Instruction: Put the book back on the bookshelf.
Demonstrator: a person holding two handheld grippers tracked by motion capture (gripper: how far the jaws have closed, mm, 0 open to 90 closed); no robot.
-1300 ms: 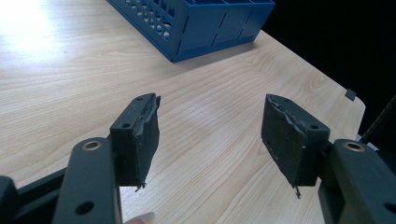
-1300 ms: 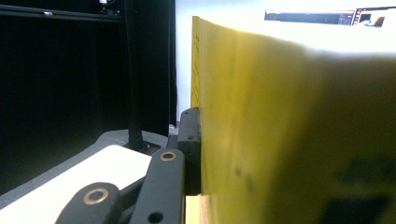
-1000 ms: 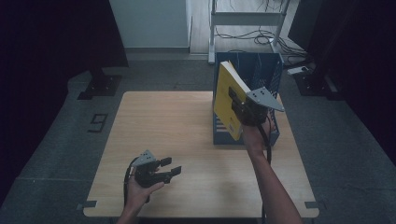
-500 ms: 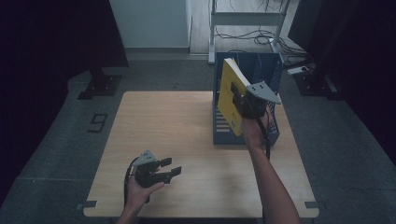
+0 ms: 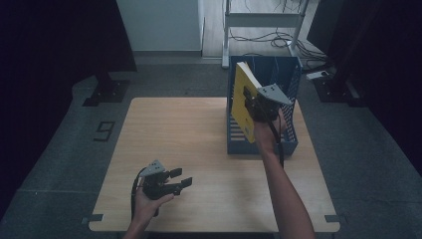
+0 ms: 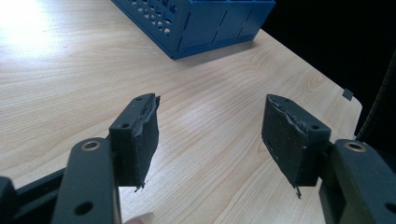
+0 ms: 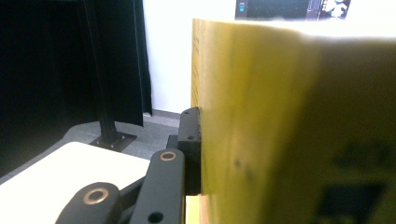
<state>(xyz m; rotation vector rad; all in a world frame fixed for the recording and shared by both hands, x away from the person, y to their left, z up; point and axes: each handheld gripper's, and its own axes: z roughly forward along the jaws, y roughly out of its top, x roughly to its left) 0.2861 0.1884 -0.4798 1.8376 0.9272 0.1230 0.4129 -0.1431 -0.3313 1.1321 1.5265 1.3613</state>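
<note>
A thick yellow book [image 5: 241,97] stands tilted over the left side of a blue slotted file rack [image 5: 291,82] at the table's right. My right gripper [image 5: 253,101] is shut on the book, above the rack. In the right gripper view the book [image 7: 280,121] looms large, and one black finger [image 7: 190,135] presses flat on its cover; the other finger is hidden behind it. My left gripper [image 5: 181,178] rests low near the table's front left, open, with nothing between its pads [image 6: 140,135]. The rack [image 6: 210,21] lies beyond it.
The wooden table [image 5: 199,129] has bare room across its left and middle. A metal shelf frame [image 5: 263,17] with cables stands on the floor behind the rack. A dark stand's base plate [image 5: 104,92] sits on the floor at the back left.
My right gripper has shifted the book slightly leftward and a little lower over the rack. The left gripper has kept still.
</note>
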